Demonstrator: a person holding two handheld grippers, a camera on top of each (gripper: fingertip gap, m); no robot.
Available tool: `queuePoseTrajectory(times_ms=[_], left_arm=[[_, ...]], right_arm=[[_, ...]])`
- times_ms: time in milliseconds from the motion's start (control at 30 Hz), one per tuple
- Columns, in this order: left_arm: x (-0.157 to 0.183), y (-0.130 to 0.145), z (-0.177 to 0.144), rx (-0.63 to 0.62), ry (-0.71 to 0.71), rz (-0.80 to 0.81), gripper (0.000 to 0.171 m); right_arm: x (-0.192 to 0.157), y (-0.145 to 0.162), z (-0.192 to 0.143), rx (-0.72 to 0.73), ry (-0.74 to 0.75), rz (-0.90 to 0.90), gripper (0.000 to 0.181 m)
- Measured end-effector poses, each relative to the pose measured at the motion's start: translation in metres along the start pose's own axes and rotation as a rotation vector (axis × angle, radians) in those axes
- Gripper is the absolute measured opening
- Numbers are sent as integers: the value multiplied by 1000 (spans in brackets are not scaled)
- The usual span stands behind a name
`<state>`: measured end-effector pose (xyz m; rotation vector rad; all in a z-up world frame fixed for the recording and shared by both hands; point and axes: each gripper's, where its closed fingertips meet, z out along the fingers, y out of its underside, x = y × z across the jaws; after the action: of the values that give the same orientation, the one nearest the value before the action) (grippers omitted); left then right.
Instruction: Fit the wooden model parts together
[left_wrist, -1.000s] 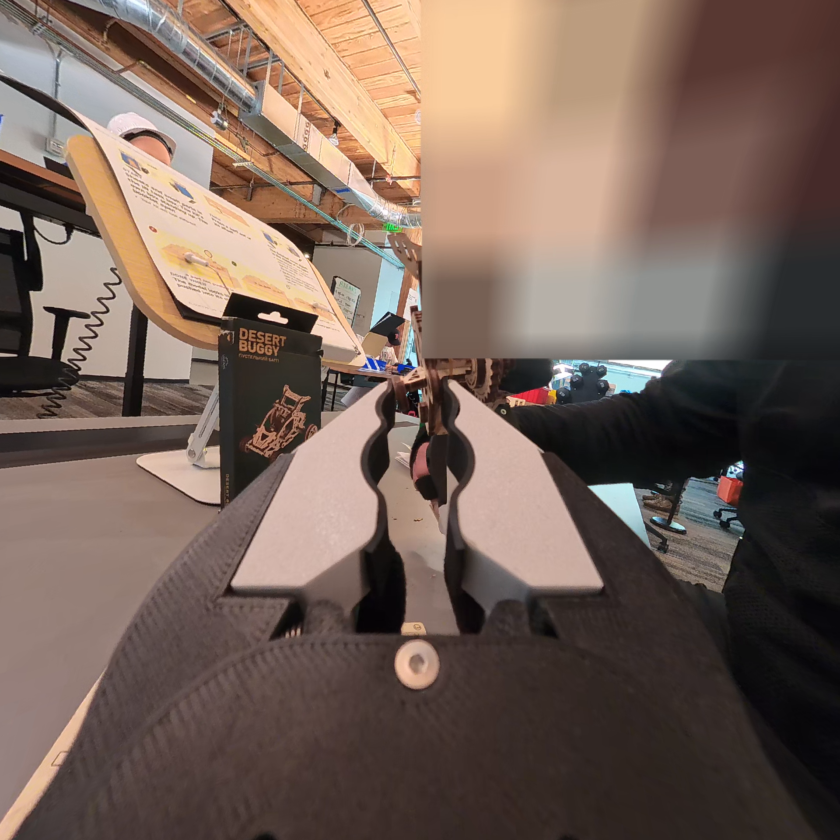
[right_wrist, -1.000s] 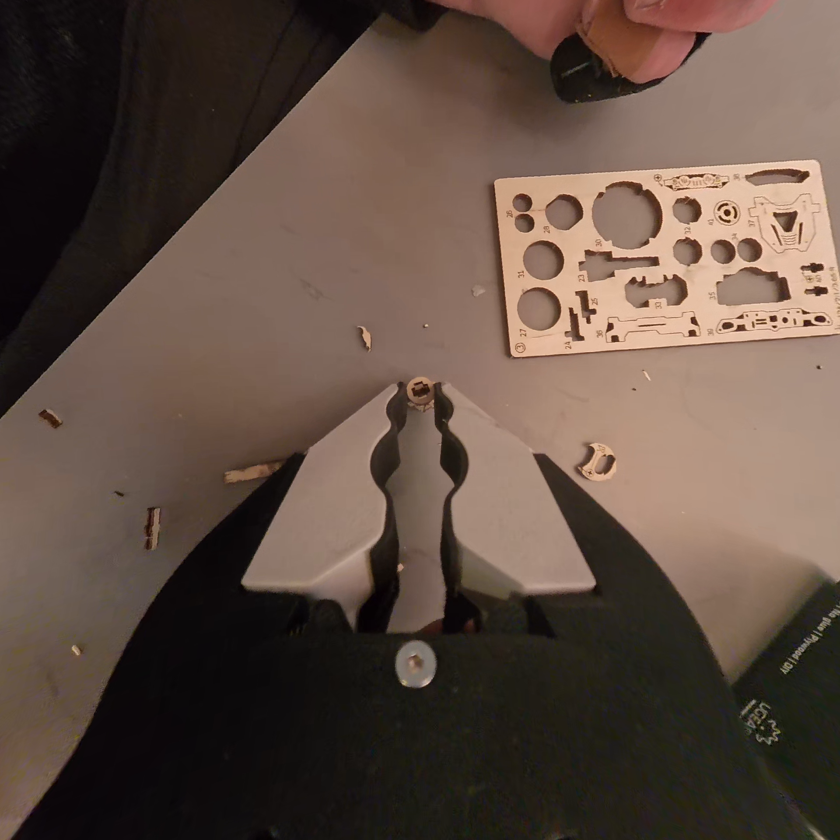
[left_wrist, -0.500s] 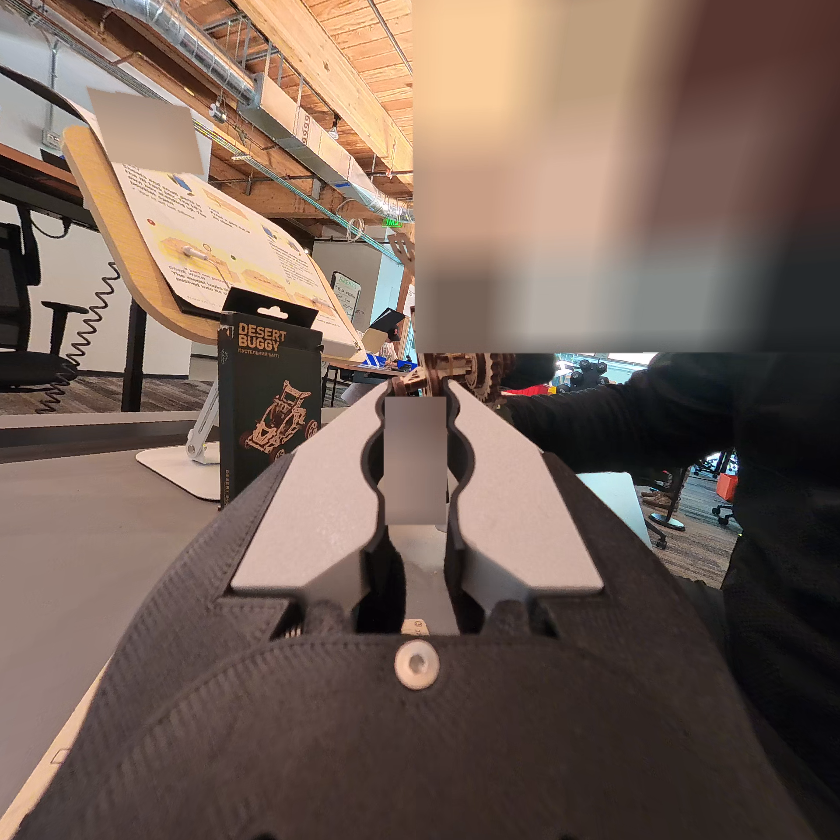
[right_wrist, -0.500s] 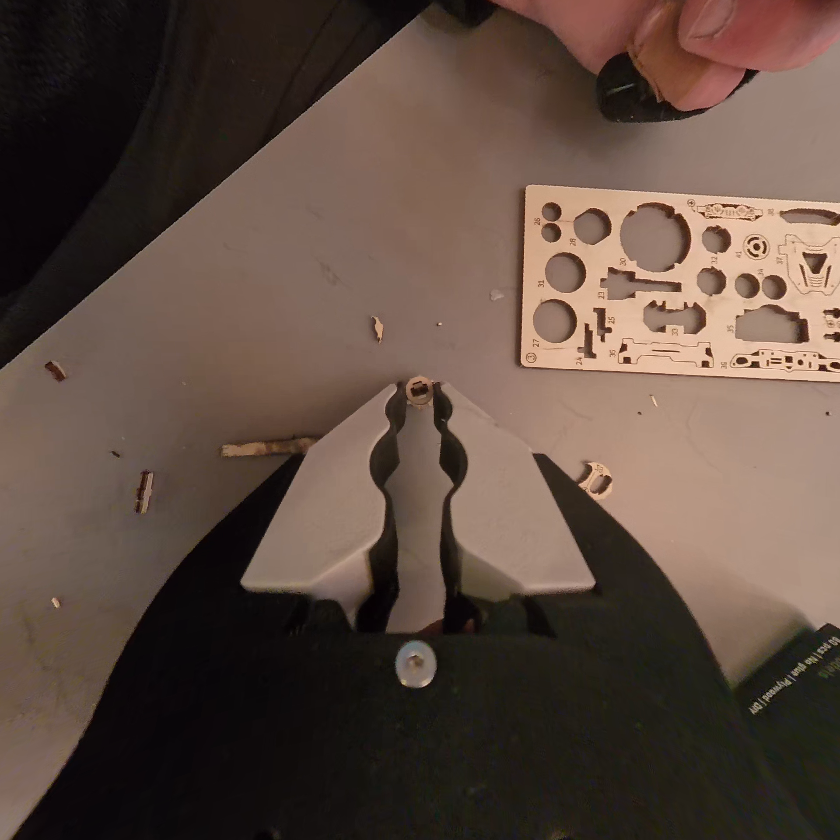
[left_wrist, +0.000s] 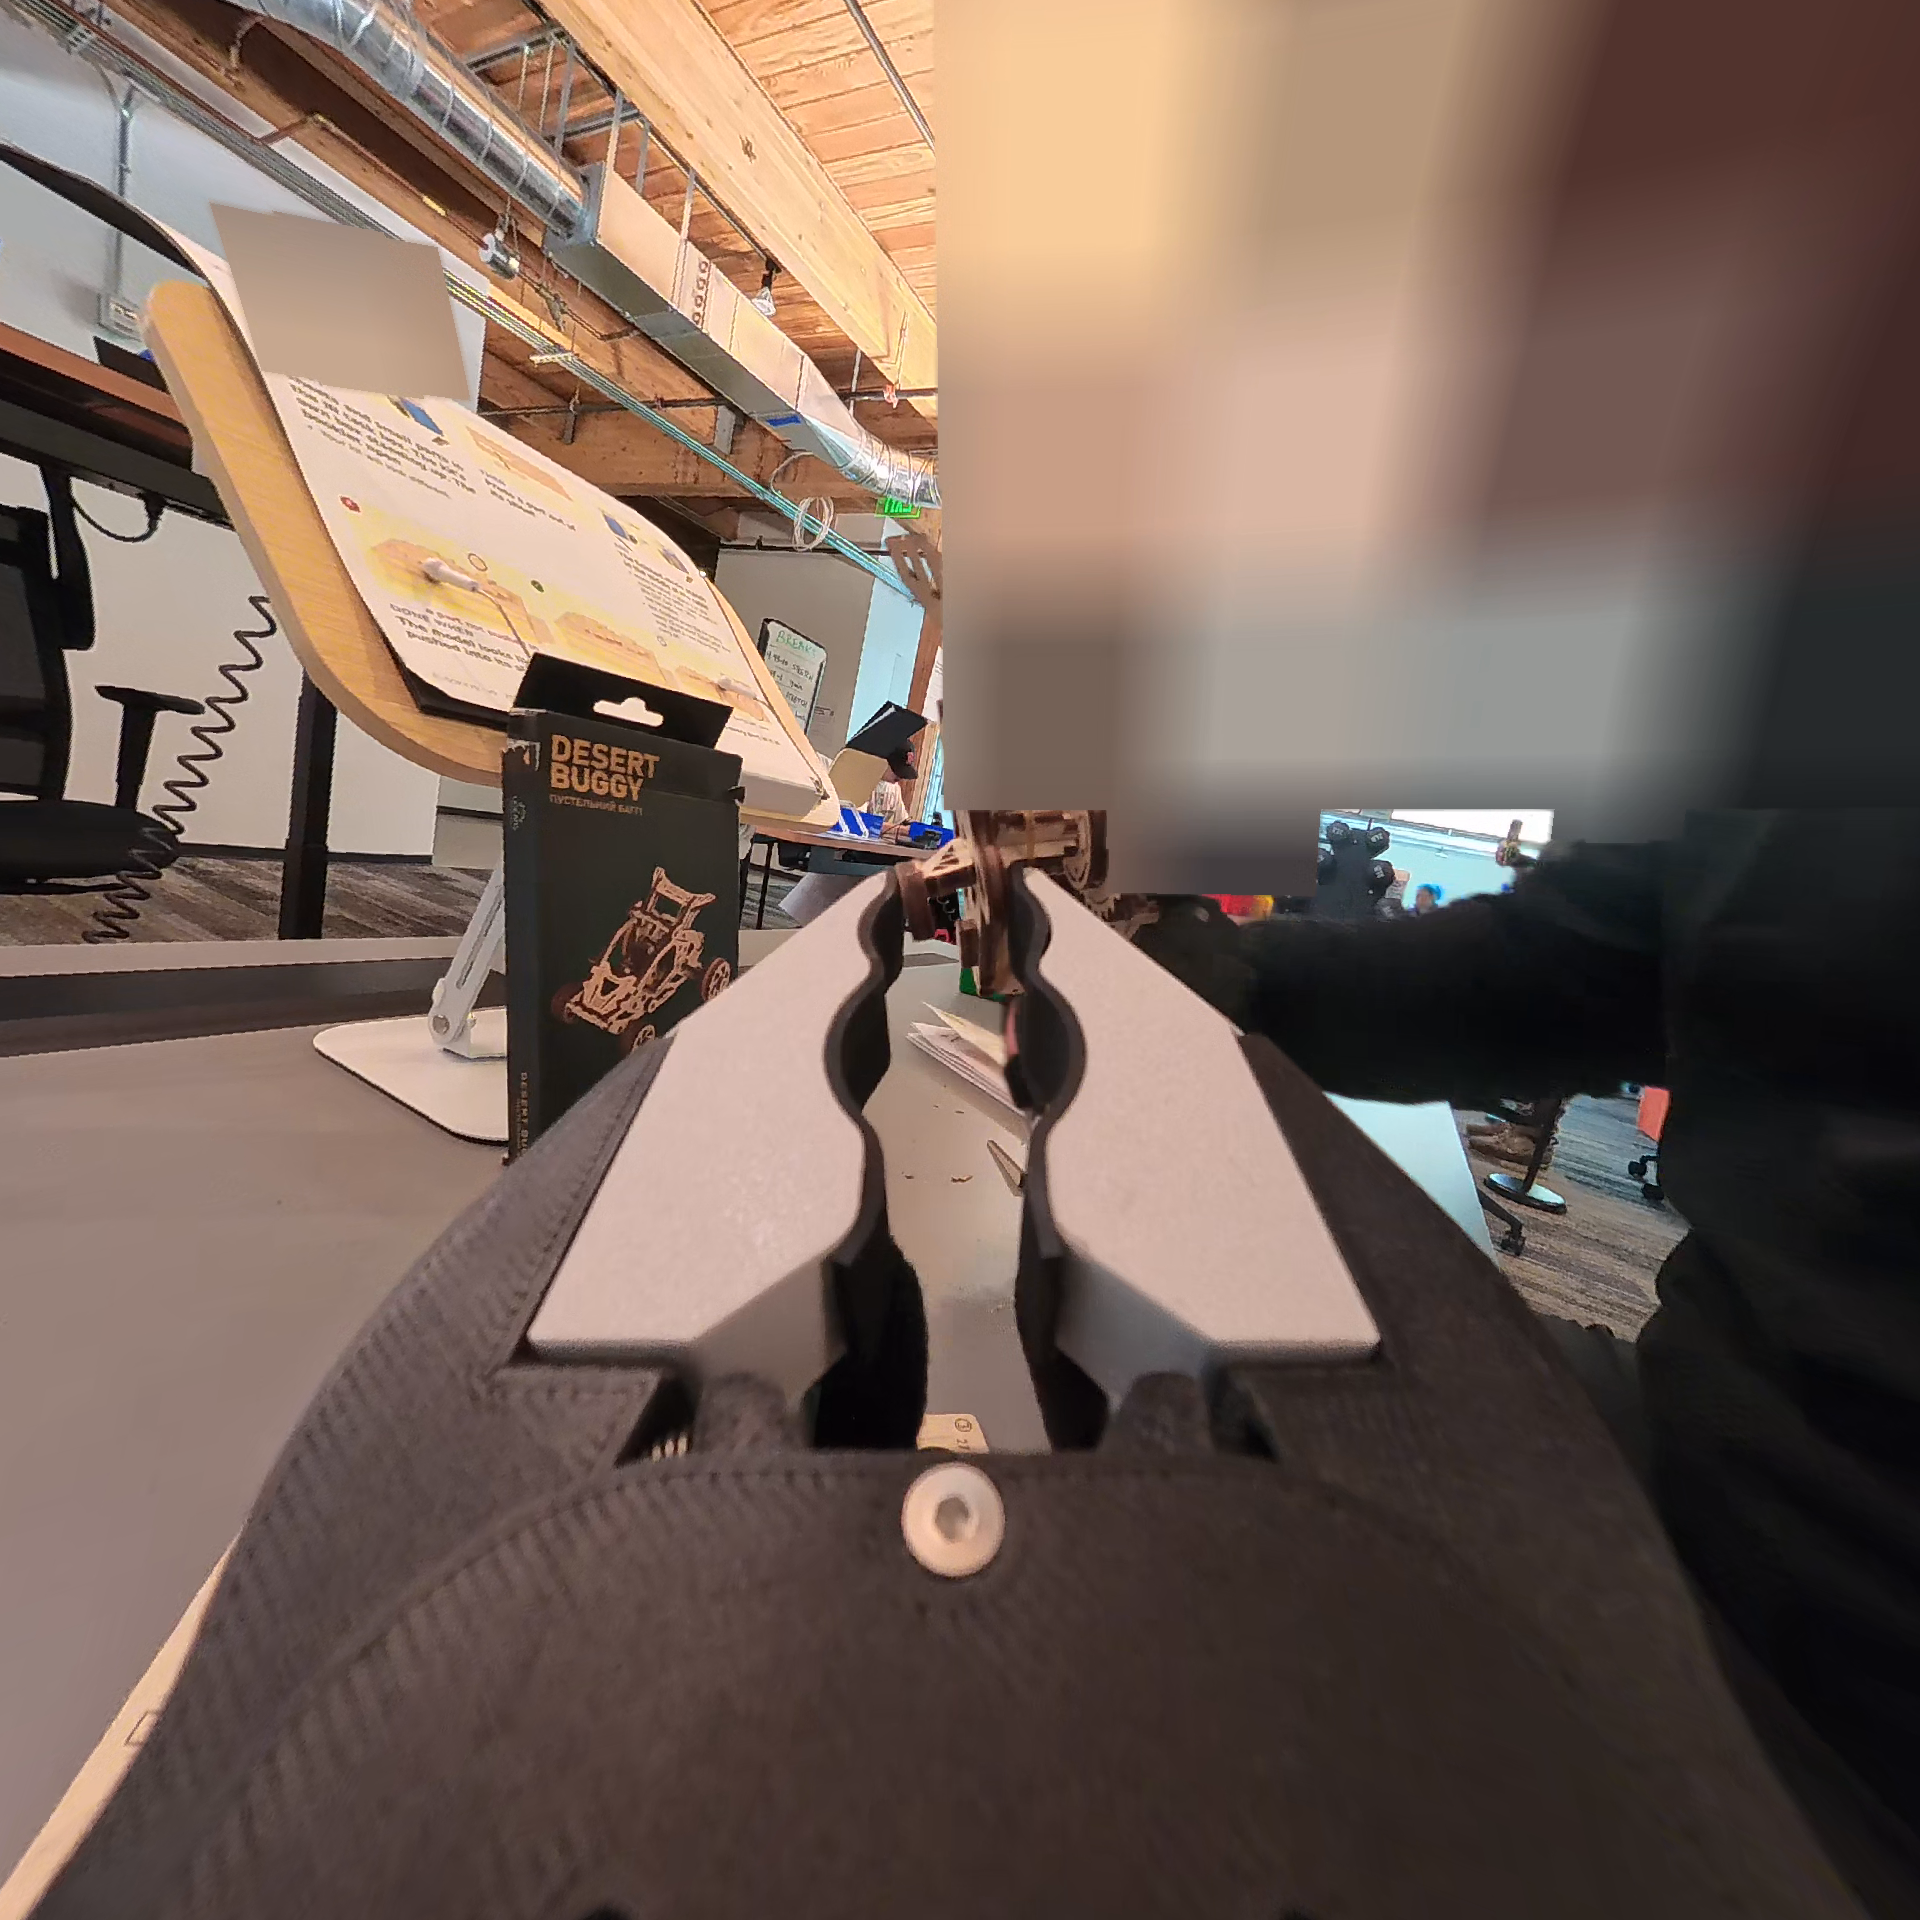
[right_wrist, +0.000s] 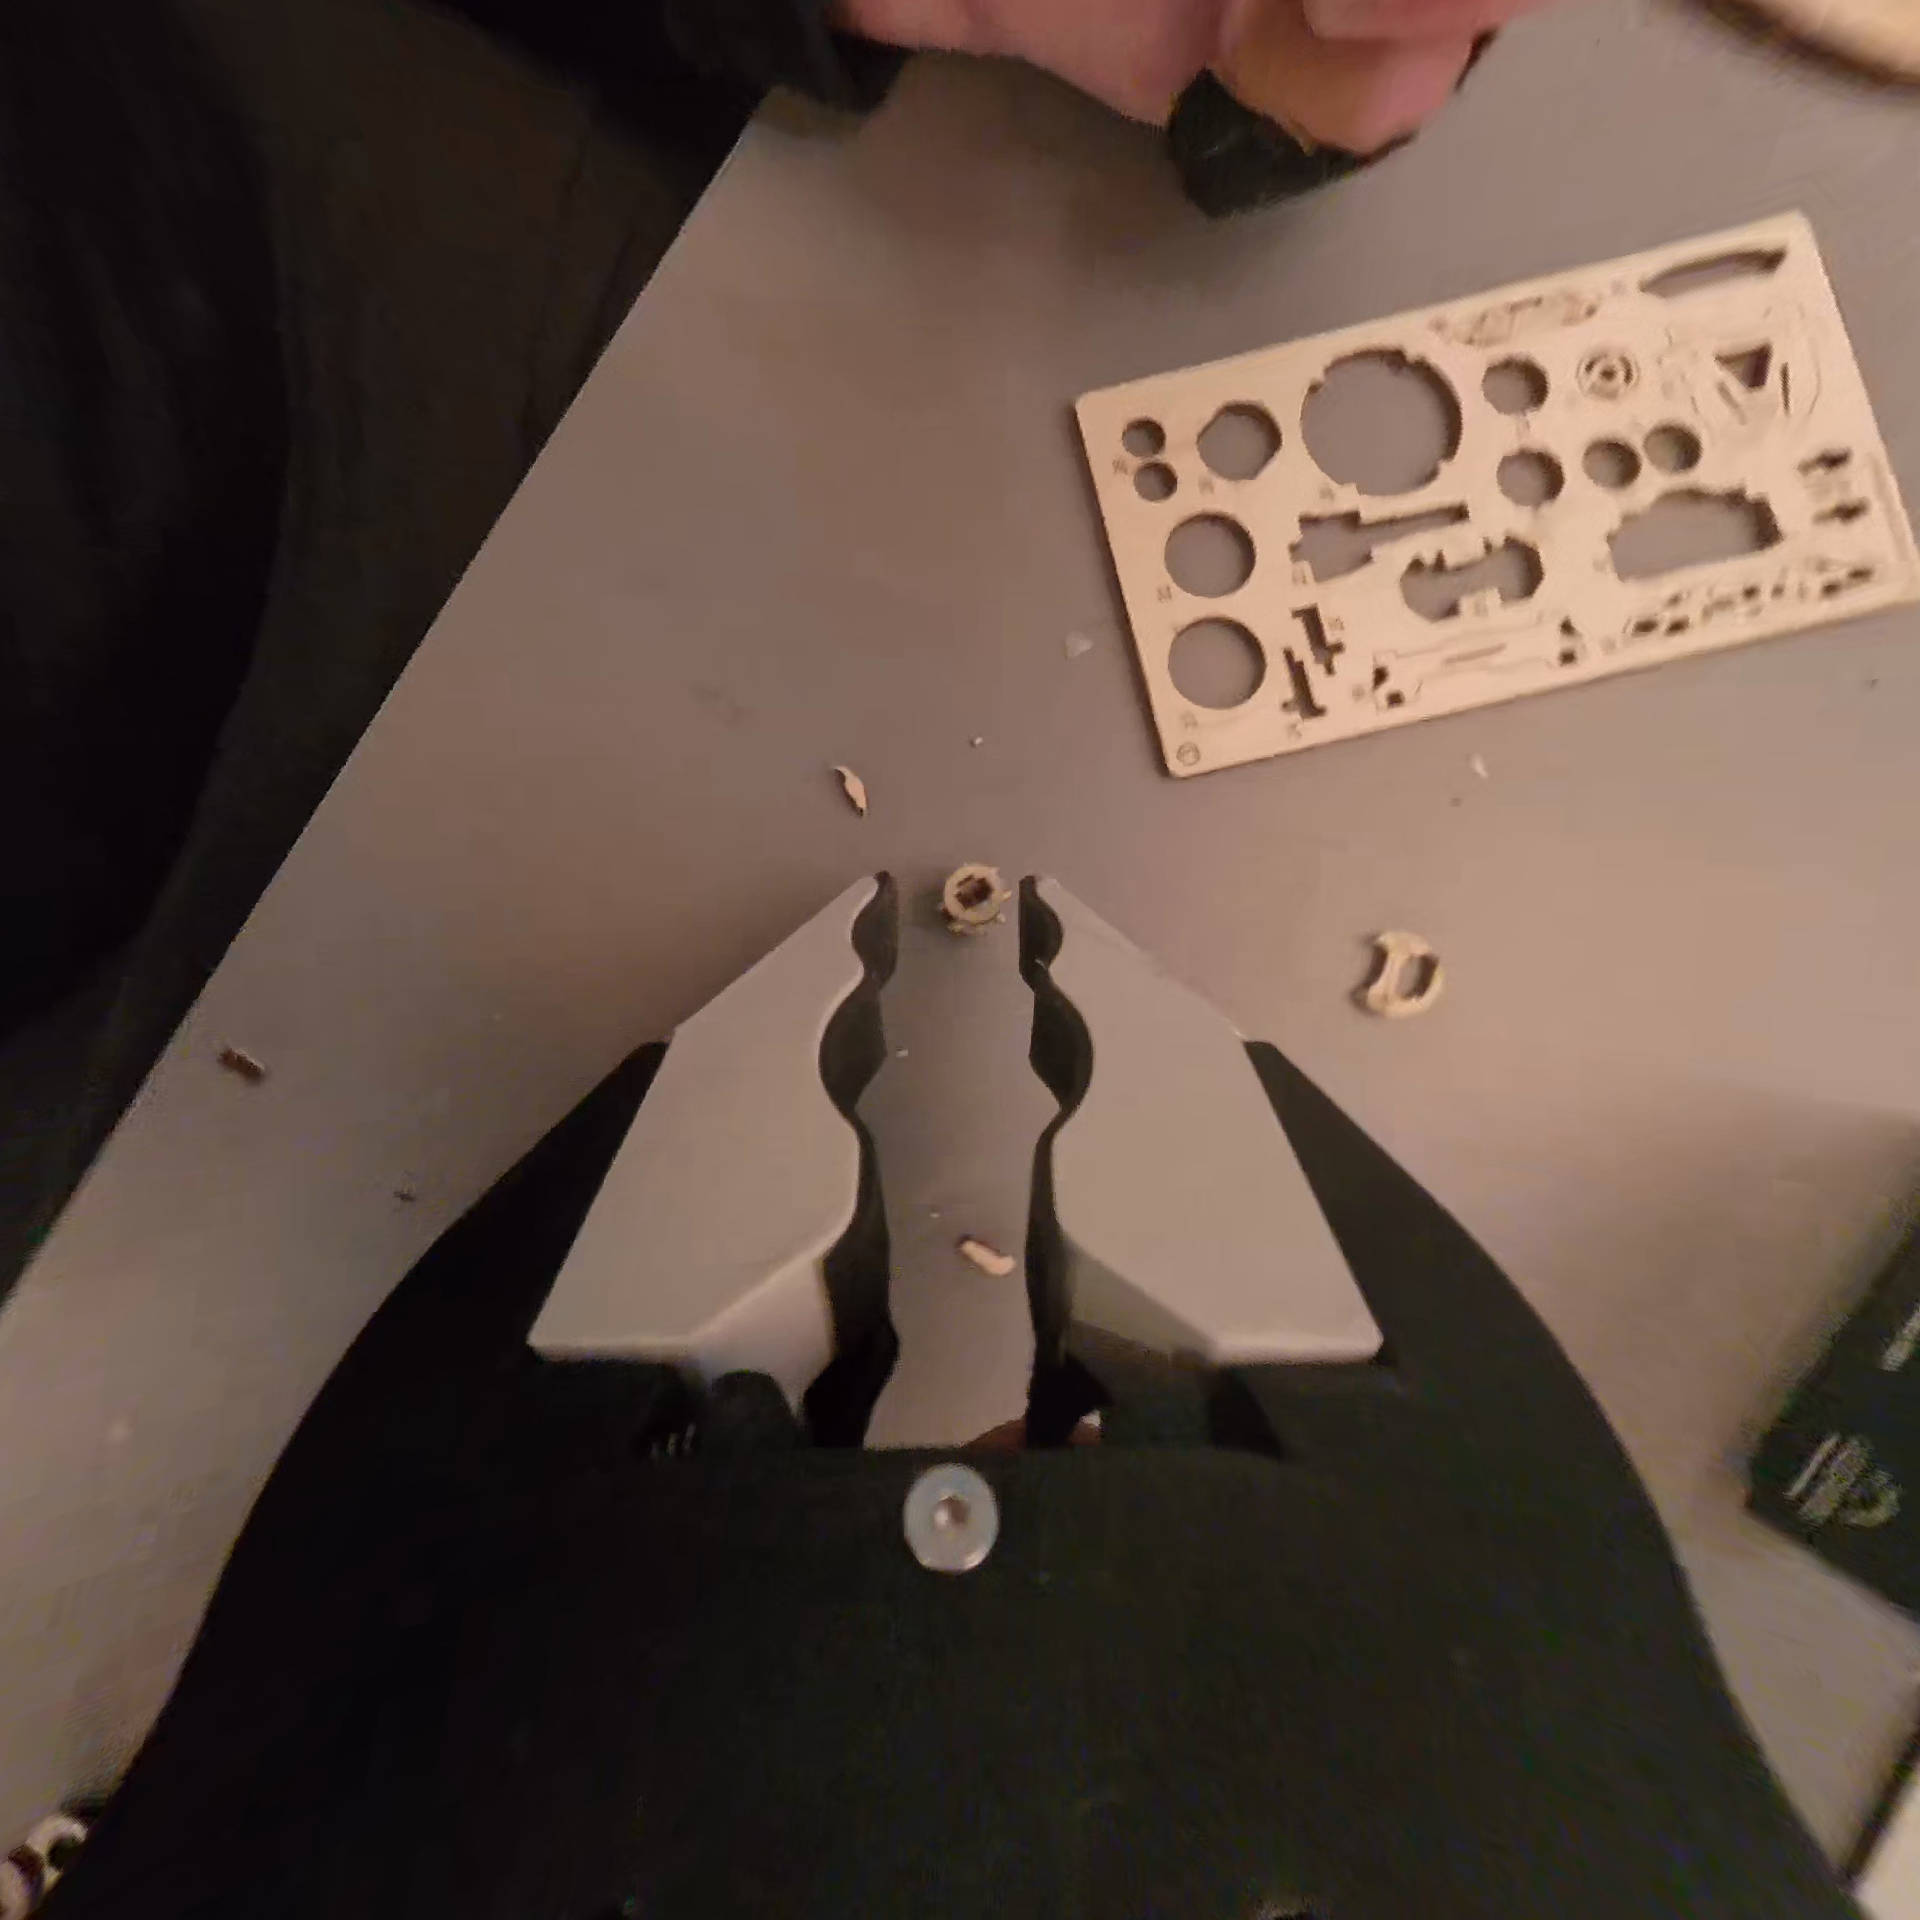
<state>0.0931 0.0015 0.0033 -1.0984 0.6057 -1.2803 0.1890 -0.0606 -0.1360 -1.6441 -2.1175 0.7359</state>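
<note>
In the left wrist view, the left gripper (left_wrist: 961, 894) holds the part-built wooden model (left_wrist: 987, 883) between its fingertips, jaws closed on a cluster of thin laser-cut gears and plates raised above the grey table (left_wrist: 208, 1195); the model's upper part is lost behind a blurred patch. Behind it stand a dark kit box (left_wrist: 621, 914) and an instruction sheet (left_wrist: 499, 540) propped on a tilted wooden stand (left_wrist: 260, 540). The assembly looks light but brittle: thin plywood, with teeth and tabs that would likely snap under a hard squeeze, so the sound hold is across flat plate faces, not on gear rims. In the right wrist view, the right gripper (right_wrist: 958, 894) is open, its fingertips on either side of a small toothed wooden ring (right_wrist: 971, 900) on the table, with visible gaps on both sides, so nothing is held. That ring is tiny, stiff and nearly weightless; it will probably skid or flip if pinched off-centre, so the pads should close squarely across its outer edge, leaving the central hole free. A punched-out plywood sheet (right_wrist: 1475, 499) lies well beyond it, a loose curved offcut (right_wrist: 1397, 975) lies to the right, splinters are scattered about, and a hand (right_wrist: 1195, 52) shows at the top edge.
</note>
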Motion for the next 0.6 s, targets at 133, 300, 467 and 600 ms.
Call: queuePoseTrajectory(times_ms=[133,300,467,600], left_arm=[[1,0,1,-1,10,-5,17],[2,1,1,-2,10,-3,17],[1,2,1,-6,7,-3,17],[1,3,2,-10,7,-4,17]], right_arm=[[1,2,5,47,123,116,20],[3,2,12,73,164,163,10],[2,1,11,108,165,168,9],[-2,-1,7,127,135,142,8]])
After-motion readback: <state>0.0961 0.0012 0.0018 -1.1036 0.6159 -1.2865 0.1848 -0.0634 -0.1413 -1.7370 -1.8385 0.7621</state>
